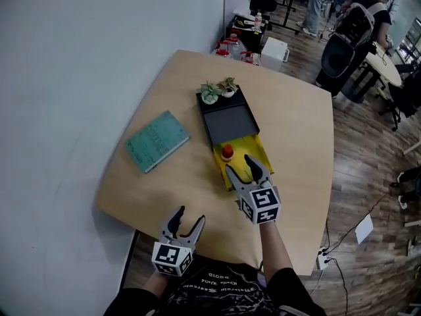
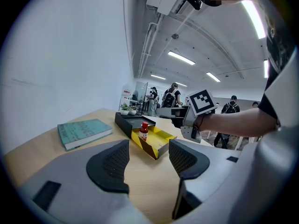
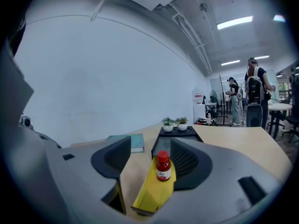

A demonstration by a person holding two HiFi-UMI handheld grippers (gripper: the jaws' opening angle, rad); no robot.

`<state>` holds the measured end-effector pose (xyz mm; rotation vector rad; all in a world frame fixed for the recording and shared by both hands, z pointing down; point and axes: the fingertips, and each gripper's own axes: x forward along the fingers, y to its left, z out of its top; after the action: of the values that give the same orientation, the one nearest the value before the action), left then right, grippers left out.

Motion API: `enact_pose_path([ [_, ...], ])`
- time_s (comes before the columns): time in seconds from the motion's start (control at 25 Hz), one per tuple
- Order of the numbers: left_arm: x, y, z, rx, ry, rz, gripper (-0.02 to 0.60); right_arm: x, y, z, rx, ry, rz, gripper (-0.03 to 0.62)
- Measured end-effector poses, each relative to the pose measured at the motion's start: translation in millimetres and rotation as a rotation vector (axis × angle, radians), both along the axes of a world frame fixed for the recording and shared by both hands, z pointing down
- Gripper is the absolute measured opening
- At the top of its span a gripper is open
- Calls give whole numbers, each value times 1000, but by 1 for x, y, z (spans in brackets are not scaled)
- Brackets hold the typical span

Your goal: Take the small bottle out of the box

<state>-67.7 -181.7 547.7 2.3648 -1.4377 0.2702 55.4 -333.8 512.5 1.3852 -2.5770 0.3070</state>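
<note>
A small red-capped bottle (image 1: 227,153) stands upright in the yellow tray (image 1: 258,149) that is slid out of a black box (image 1: 227,114); it also shows as the bottle (image 3: 162,166) and the bottle (image 2: 144,131). My right gripper (image 1: 242,167) is open just short of the bottle, its jaws over the tray's near end and not touching the bottle. In its own view the right gripper (image 3: 149,158) frames the bottle between the jaws. My left gripper (image 1: 186,220) hangs open at the table's near edge, well away, and its own view shows the left gripper (image 2: 148,160) empty.
A teal book (image 1: 157,141) lies left of the box. Two small potted plants (image 1: 219,90) stand on the box's far end. The round wooden table (image 1: 296,124) ends close behind my grippers. People and chairs fill the far right of the room.
</note>
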Motion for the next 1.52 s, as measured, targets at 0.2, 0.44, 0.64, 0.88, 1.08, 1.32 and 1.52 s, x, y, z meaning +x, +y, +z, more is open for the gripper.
enact_pose_path([
  [0.2, -10, -14, -2, -5, -30, 7, 273, -12, -23, 27, -31, 6, -4, 272],
  [0.44, -16, -24, 3, -29, -46, 17, 273, -14, -45, 60, -63, 30, 20, 272],
  [0.64, -13, -32, 6, -52, -55, 38, 273, -13, -62, 77, -69, 63, 32, 270],
  [0.88, -14, -43, 12, -70, -55, 49, 273, -15, -79, 90, -83, 70, 34, 258],
  [1.08, -21, -49, 26, -99, -48, 44, 273, -17, -86, 95, -86, 44, 30, 253],
  [1.32, -19, -53, 33, -117, -55, 55, 273, -25, -94, 95, -78, 60, 8, 198],
  [1.52, -24, -57, 35, -125, -56, 39, 273, -25, -94, 95, -80, 61, 11, 160],
])
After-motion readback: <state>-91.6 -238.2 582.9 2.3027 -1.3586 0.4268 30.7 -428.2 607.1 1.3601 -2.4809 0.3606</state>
